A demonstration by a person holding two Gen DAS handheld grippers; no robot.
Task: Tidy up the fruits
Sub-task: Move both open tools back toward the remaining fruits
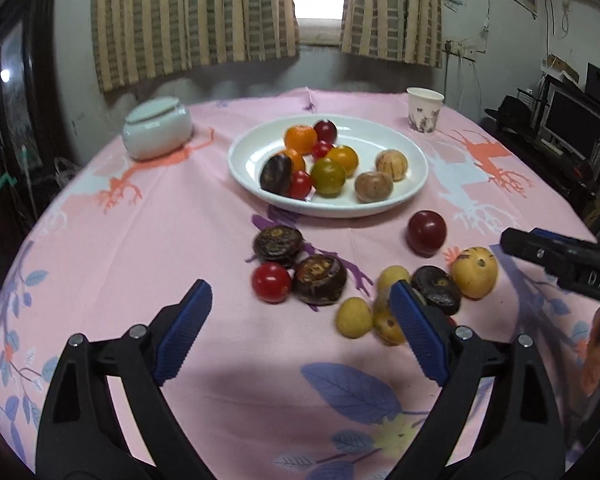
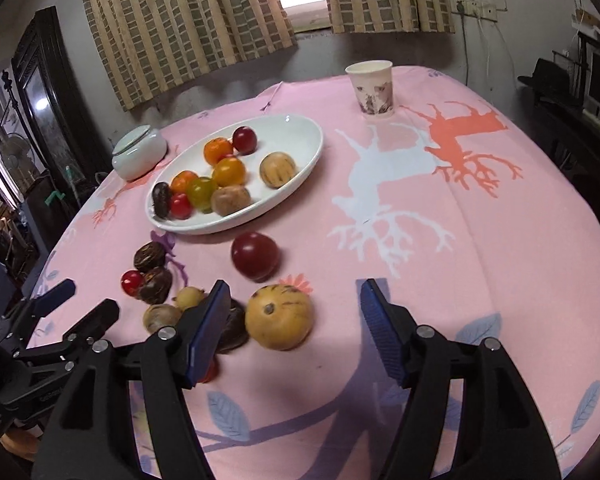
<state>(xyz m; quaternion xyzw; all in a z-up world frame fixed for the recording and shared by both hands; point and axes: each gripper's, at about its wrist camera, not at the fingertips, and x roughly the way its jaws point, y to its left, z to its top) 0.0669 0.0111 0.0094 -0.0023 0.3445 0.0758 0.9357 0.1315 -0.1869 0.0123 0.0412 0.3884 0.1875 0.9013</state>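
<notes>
A white oval plate (image 1: 252,168) (image 2: 300,152) holds several fruits: orange, red, green, brown and one dark. Loose fruit lies on the pink cloth in front of it: a dark red plum (image 1: 427,232) (image 2: 255,256), a small red tomato (image 1: 271,282) (image 2: 131,281), dark brown fruits (image 1: 319,279) (image 2: 155,286) and yellow ones (image 1: 474,272) (image 2: 279,317). My left gripper (image 1: 300,308) is open above the cloth, nothing between its blue pads. My right gripper (image 2: 294,314) is open too, with the big yellow fruit just beyond its jaws, untouched.
A white lidded jar (image 1: 157,127) (image 2: 139,153) stands left of the plate and a paper cup (image 1: 424,109) (image 2: 373,89) at the table's far right. The round table's edge drops off on both sides. Dark furniture stands on the right (image 1: 572,128).
</notes>
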